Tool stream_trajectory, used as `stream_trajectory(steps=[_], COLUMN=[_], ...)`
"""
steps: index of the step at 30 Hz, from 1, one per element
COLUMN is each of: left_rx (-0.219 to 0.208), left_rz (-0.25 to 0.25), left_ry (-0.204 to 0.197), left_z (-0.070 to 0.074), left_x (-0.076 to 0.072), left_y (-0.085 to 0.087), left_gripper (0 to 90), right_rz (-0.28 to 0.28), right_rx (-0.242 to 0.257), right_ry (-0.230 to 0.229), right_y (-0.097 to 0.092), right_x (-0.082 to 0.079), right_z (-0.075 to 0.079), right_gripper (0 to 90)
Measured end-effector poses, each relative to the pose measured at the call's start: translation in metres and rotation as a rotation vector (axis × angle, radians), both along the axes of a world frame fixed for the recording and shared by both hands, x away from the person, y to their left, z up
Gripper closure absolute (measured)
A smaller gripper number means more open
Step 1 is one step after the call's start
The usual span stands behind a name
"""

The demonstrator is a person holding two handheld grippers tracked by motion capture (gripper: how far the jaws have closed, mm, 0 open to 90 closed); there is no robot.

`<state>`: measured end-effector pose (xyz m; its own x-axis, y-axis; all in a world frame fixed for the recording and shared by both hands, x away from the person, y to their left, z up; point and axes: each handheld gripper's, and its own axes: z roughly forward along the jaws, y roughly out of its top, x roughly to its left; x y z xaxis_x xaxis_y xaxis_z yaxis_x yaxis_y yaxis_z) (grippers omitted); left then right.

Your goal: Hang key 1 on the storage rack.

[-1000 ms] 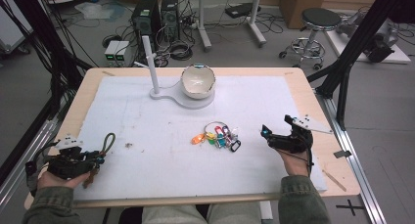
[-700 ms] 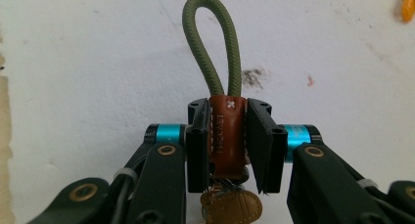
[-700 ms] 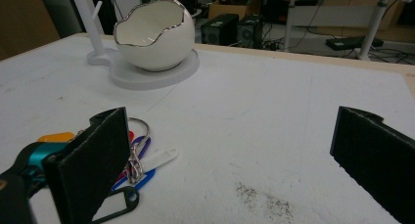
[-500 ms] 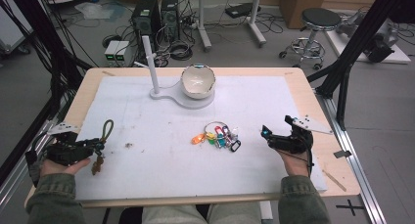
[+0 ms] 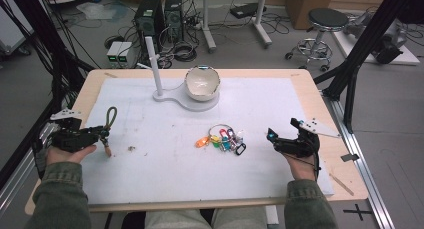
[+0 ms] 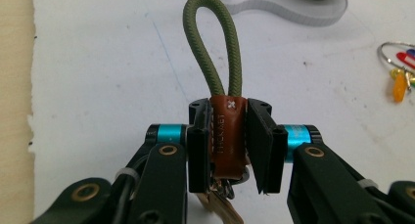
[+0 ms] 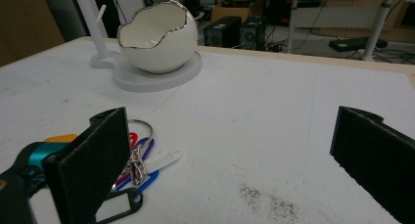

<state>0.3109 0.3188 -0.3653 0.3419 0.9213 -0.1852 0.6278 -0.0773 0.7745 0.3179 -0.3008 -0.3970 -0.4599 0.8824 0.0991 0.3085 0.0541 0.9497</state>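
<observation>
A white eggshell-shaped bowl [image 5: 202, 83] sits on a stand [image 5: 172, 96] beside coloured key tags [image 5: 223, 139].

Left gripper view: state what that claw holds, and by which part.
The left claw is shut on the keychain, gripping its brown leather tab; the green cord loop sticks out past the jaws, and a key hangs below.

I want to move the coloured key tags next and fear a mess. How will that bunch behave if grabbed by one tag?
The key tags hang loosely on one thin ring, so the rest would probably dangle and swing. They look like light plastic, likely easy to lift. Pushed instead, the bunch would probably drag and spread on the table rather than roll.
</observation>
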Motion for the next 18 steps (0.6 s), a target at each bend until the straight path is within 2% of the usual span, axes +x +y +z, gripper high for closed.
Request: stream_trajectory(steps=[6, 10, 11, 14, 18], left_rx=[-0.004, 0.013, 0.041, 0.028, 0.040], left_rz=[-0.010, -0.026, -0.035, -0.033, -0.037], left_ry=[-0.009, -0.007, 0.002, 0.001, 0.009], left_z=[0.012, 0.016, 0.019, 0.022, 0.028], left_x=[0.012, 0.018, 0.022, 0.027, 0.036], left_y=[-0.003, -0.006, -0.009, -0.010, -0.013], left_gripper=[71.5, 71.5, 71.5, 71.5, 71.5], right_rz=[0.005, 0.000, 0.000, 0.003, 0.001], right_rx=[-0.009, -0.004, -0.006, -0.008, -0.009], right_ry=[-0.005, -0.001, -0.002, -0.003, -0.005], right_y=[0.000, 0.000, 0.000, 0.001, 0.001], right_x=[0.000, -0.001, -0.001, 0.000, 0.000], right_z=[0.000, 0.000, 0.000, 0.000, 0.000], right_gripper=[0.7, 0.7, 0.7, 0.7, 0.7])
